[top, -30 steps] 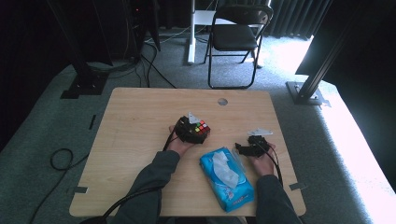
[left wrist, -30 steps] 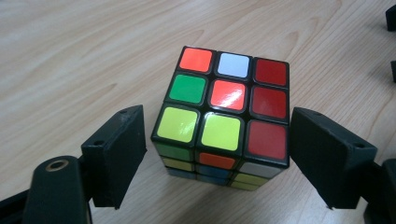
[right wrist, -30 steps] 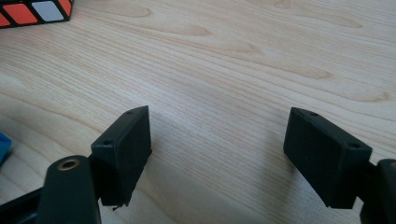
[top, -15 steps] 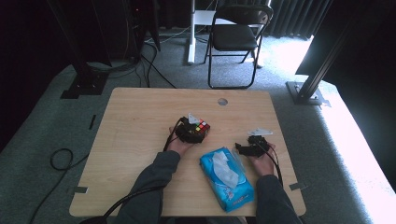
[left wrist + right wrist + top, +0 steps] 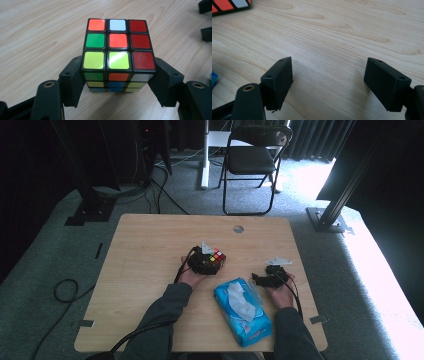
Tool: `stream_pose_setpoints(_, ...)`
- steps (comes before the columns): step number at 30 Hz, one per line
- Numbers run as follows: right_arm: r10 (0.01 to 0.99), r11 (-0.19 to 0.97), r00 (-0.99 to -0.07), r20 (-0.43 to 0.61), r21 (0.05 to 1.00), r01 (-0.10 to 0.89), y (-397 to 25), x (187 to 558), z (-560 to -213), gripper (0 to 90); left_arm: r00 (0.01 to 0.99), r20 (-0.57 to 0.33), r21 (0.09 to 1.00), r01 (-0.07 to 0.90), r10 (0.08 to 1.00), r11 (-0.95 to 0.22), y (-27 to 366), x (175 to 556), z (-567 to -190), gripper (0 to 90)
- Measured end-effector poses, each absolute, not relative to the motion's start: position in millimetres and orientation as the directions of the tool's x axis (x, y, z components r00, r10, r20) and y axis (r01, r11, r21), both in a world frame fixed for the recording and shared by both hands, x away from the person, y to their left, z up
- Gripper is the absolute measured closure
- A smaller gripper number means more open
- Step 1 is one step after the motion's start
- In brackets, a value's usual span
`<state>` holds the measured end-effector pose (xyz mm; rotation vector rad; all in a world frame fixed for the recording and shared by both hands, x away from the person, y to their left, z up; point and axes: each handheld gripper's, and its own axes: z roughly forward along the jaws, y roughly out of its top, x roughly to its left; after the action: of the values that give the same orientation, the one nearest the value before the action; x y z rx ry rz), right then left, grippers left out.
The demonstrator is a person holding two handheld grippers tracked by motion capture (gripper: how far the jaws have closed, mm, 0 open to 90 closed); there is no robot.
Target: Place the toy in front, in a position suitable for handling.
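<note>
Multicoloured puzzle cube (image 5: 117,53) clamped in left claw (image 5: 206,261), resting on counter (image 5: 150,250); right claw (image 5: 329,82) spread, empty; lift pending.

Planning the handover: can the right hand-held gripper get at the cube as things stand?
Probably yes: the right hand-held gripper is open, with bare table between it and the cube, though the left hand-held gripper clamps two sides.

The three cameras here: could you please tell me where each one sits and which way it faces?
High view: above the person's side, facing forward and down on the table; both forearms show.
Left gripper view: rides the left gripper, looking along jaws that clamp the cube.
Right gripper view: rides the right gripper, jaws open over bare wood.
All three share the cube.
</note>
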<state>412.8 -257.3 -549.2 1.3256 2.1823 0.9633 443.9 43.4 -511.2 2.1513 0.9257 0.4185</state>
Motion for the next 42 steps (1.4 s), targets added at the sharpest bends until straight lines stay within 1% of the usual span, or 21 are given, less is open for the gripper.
stream_pose_setpoints(7, 0.886, 0.309, -0.464, 0.008, 0.736, 0.603, -257.3, 412.8, -549.2, 22.7, 0.706, 0.025, 0.757, 0.449, 0.708, -0.475, 46.0, 433.0, -500.1, 34.3)
stream_pose_setpoints(17, 0.886, 0.31, -0.464, 0.007, 0.736, 0.603, -257.3, 412.8, -549.2, 22.7, 0.711, 0.042, 0.761, 0.433, 0.702, -0.484, 59.7, 420.2, -497.0, 34.3)
stream_pose_setpoints(28, 0.886, 0.309, -0.464, 0.008, 0.736, 0.603, -257.3, 412.8, -549.2, 22.7, 0.704, 0.054, 0.754, 0.436, 0.708, -0.491, 78.1, 404.6, -498.6, 34.3)
stream_pose_setpoints(42, 0.886, 0.31, -0.464, 0.007, 0.736, 0.602, -257.4, 412.8, -549.2, 22.7, 0.693, 0.038, 0.748, 0.458, 0.72, -0.48, 100.7, 387.1, -508.3, 34.3)
